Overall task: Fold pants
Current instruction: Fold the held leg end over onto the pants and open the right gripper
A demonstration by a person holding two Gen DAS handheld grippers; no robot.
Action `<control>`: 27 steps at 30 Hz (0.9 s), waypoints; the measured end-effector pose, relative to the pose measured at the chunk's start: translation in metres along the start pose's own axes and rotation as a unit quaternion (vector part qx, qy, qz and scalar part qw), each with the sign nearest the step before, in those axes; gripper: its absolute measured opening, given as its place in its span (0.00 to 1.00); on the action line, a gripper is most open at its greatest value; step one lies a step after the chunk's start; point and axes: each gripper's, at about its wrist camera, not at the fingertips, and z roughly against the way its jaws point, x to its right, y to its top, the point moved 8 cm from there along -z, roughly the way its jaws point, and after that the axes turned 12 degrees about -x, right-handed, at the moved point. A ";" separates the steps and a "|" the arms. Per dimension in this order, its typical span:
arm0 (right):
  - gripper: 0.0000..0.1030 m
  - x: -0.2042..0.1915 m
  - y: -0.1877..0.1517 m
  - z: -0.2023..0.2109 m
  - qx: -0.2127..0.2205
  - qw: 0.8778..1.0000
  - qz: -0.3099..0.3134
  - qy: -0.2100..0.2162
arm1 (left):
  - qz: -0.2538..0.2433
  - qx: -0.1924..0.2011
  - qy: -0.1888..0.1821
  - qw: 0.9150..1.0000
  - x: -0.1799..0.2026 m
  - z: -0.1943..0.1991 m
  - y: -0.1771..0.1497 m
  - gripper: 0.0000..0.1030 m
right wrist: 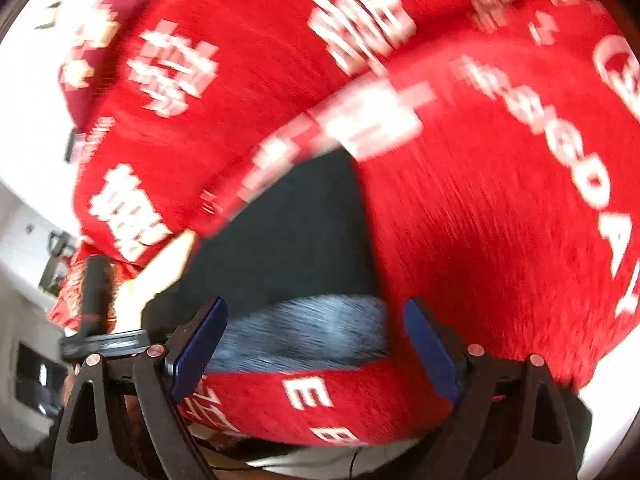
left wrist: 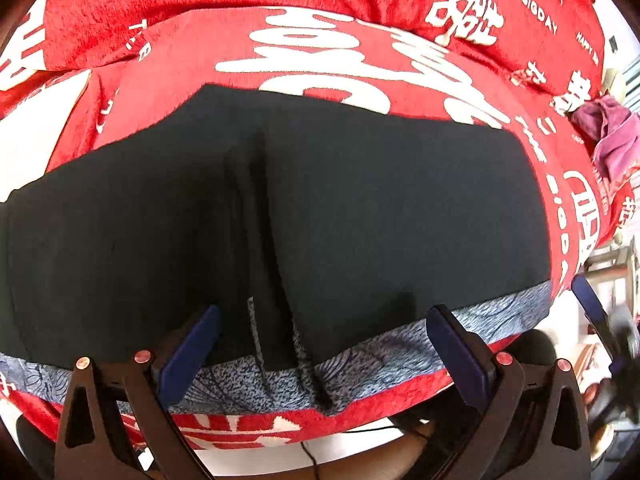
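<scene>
Dark navy pants (left wrist: 320,208) lie flat on a red blanket (left wrist: 200,40) with white lettering. A fold or seam runs down their middle, and a grey patterned inner band (left wrist: 400,344) shows along the near edge. My left gripper (left wrist: 320,344) is open, its blue pads just above that near edge, holding nothing. In the blurred right wrist view, the pants (right wrist: 288,232) and their grey band (right wrist: 312,328) lie ahead. My right gripper (right wrist: 316,344) is open and empty over the band. The right gripper's finger (left wrist: 592,304) shows at the right edge of the left wrist view.
A purple cloth (left wrist: 612,136) lies at the blanket's far right edge. A raised blanket fold (right wrist: 360,112) overlaps the pants' far end in the right wrist view. The blanket's near edge (left wrist: 248,428) drops off to the floor, where a black cable (left wrist: 308,456) runs.
</scene>
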 end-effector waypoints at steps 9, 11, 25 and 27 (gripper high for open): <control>0.92 -0.019 -0.018 -0.067 -0.105 0.983 0.106 -0.103 | 0.021 -0.005 0.025 0.999 -0.007 -0.004 0.000 1.00; 0.93 -0.026 -0.021 -0.062 -0.117 0.978 0.129 -0.116 | 0.021 0.017 0.019 0.999 -0.003 0.011 0.004 1.00; 0.93 -0.055 0.073 -0.091 -0.129 0.946 0.277 -0.107 | 0.033 -0.008 0.037 0.999 0.003 -0.026 0.017 1.00; 0.92 -0.033 0.074 -0.121 -0.174 0.943 0.252 -0.128 | 0.033 -0.006 0.038 0.999 0.004 -0.026 0.017 1.00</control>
